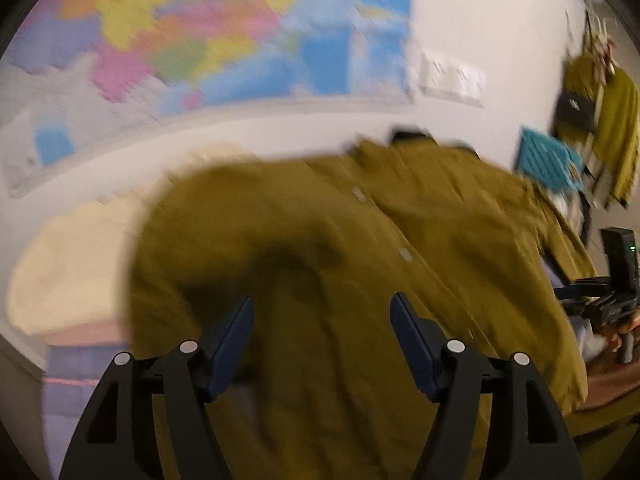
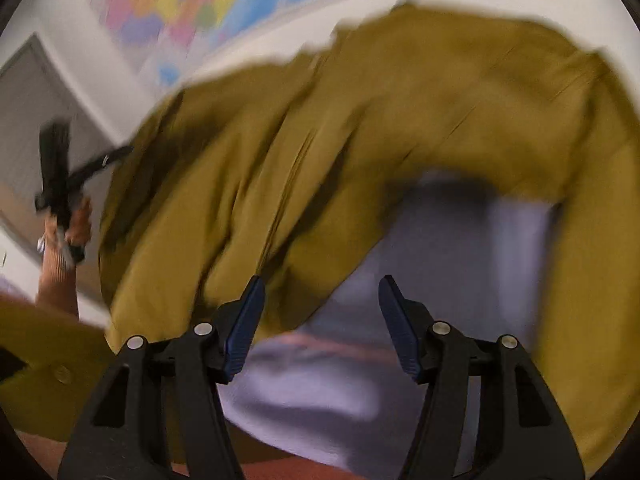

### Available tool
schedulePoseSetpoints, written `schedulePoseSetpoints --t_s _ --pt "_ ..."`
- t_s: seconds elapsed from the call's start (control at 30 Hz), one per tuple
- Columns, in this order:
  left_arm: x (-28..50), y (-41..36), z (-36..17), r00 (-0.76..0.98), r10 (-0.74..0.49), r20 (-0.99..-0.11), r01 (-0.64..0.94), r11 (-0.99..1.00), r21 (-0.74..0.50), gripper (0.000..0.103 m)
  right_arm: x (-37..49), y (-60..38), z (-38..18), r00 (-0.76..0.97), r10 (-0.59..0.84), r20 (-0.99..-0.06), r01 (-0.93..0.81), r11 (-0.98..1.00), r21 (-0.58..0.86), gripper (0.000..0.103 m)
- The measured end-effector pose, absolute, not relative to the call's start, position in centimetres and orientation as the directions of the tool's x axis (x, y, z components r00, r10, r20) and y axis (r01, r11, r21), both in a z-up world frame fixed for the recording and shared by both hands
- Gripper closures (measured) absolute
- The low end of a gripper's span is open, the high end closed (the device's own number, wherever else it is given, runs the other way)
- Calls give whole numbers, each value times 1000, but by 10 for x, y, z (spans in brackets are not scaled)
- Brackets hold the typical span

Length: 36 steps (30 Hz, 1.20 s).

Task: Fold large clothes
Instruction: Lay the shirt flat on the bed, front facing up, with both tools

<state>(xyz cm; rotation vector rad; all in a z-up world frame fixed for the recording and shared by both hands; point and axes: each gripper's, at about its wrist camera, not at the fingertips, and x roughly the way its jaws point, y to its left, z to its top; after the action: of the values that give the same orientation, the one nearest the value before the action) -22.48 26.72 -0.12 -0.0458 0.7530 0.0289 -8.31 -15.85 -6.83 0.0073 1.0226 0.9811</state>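
Between our left gripper's (image 1: 322, 344) blue pads (image 1: 230, 354) we see only olive cloth lying behind them; the jaws stand spread and nothing is pinched. Our right gripper (image 2: 322, 326) is the same: pads (image 2: 244, 330) apart, with pale lilac bedding (image 2: 460, 264) showing through the gap and the shirt's hem just beyond the left pad.

Outward from there lies the olive shirt (image 1: 360, 248), a large button-up with its placket and pale buttons (image 1: 405, 255) running diagonally in the left view, collar toward the far side. It covers most of the bed, bunched in long ridges, and in the right view one edge arches up over the bedding. Both pictures are smeared, so we cannot read the finer creases. Off to one side the left view catches the other gripper in a hand (image 1: 618, 334). Further out are a white wall with a coloured map (image 1: 192, 40) and more olive garments on hangers (image 1: 612, 128).

We judge the shirt to be between folds, with both tools free to take a new hold. To do that well, we should slow down, pick two matching points on one edge such as hem and shoulder, bite only the layers we mean to carry, and lift evenly so the fold line runs straight along the placket. The arched, rumpled part wants flattening first, or the crease will set crooked.
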Motion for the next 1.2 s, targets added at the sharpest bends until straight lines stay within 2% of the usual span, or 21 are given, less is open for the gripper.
schedulePoseSetpoints --t_s 0.03,0.07,0.1,0.13,0.17,0.2,0.27,0.33,0.43,0.47,0.53,0.6,0.63,0.7,0.73,0.8,0.87,0.93,1.0,1.13,1.2 --pt "-220 262 -13 706 -2 -708 -34 999 -37 35 -88 -155 -74 132 699 -703 -680 580 449 35" --pt "-221 257 -20 693 -6 -720 -33 999 -41 35 -96 -151 -74 146 722 -677 -691 564 452 22" --pt "-218 256 -29 676 -20 -736 -31 998 -55 35 -101 -146 -74 144 733 -665 -704 548 452 21" --pt "-218 252 -34 671 -26 -741 -32 997 -63 35 -104 -143 -74 169 737 -654 -699 558 448 26" --pt "-218 252 -37 667 -24 -744 -40 997 -68 35 -104 -141 -75 165 748 -643 -689 554 467 58" --pt "-217 254 -40 662 -16 -749 -57 996 -71 35 -102 -137 -77 111 773 -624 -679 517 521 76" --pt "-218 258 -40 664 -6 -748 -81 993 -80 35 -100 -140 -72 113 774 -623 -677 519 523 89" --pt "-220 266 -36 665 11 -747 -105 991 -79 35 -105 -157 -55 130 792 -597 -683 508 525 91" --pt "-229 276 -27 666 52 -744 -141 988 -57 35 -103 -225 1 284 781 -556 -655 582 482 97" --pt "-229 277 -27 665 62 -744 -149 988 -51 35 -102 -247 16 354 752 -556 -632 630 451 97" --pt "-231 284 -26 658 81 -749 -164 986 -37 35 -103 -275 25 379 731 -568 -616 657 435 99" --pt "-229 287 -32 632 107 -767 -181 983 -12 35 -98 -281 13 394 656 -644 -564 726 394 99" --pt "-228 288 -36 618 121 -777 -188 982 4 35 -97 -274 -3 366 626 -689 -561 739 373 95" --pt "-224 288 -43 591 139 -795 -194 981 27 35 -94 -262 -26 329 580 -745 -548 760 350 80" --pt "-224 288 -46 586 144 -797 -193 981 35 35 -93 -260 -33 329 572 -752 -541 766 347 71" --pt "-225 286 -47 584 151 -798 -190 981 47 35 -95 -263 -24 357 612 -705 -541 751 378 67" --pt "-229 283 -42 603 137 -786 -170 985 42 35 -95 -268 -2 433 642 -633 -547 745 381 56" --pt "-229 277 -32 637 116 -762 -147 989 27 31 -93 -259 14 462 667 -585 -584 725 366 56" --pt "-225 269 -23 665 98 -741 -126 992 19 29 -81 -230 12 449 662 -600 -615 716 330 56" --pt "-210 245 -21 682 57 -729 -65 998 17 27 -55 -186 -34 337 595 -730 -621 723 303 61" --pt "-204 236 -26 676 45 -736 -42 999 23 27 -46 -188 -49 294 584 -757 -595 732 333 63"
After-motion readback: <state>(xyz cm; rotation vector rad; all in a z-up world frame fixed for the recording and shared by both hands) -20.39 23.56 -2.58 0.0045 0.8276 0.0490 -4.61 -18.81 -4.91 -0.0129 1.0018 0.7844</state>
